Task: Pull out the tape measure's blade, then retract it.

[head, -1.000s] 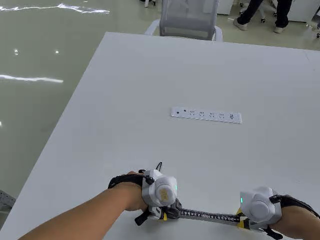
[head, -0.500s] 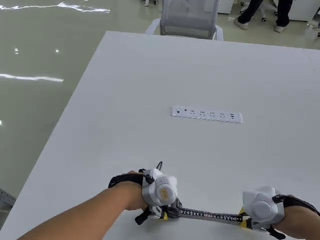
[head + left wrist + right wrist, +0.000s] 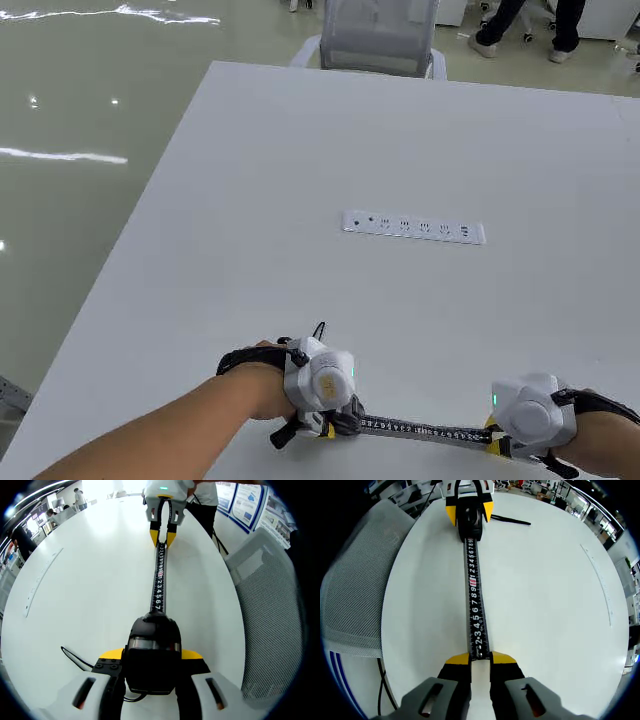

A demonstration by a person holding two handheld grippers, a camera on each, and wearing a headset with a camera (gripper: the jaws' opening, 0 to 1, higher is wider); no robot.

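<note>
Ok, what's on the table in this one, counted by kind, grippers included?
Tape measure: 1
Power strip: 1
Grippers: 2 (left gripper, right gripper)
Total: 4

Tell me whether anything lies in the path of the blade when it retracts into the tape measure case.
Nothing visible does. The blade runs straight over the white table from the right gripper to the tape measure case in the left gripper. The power strip lies well off to one side.
</note>
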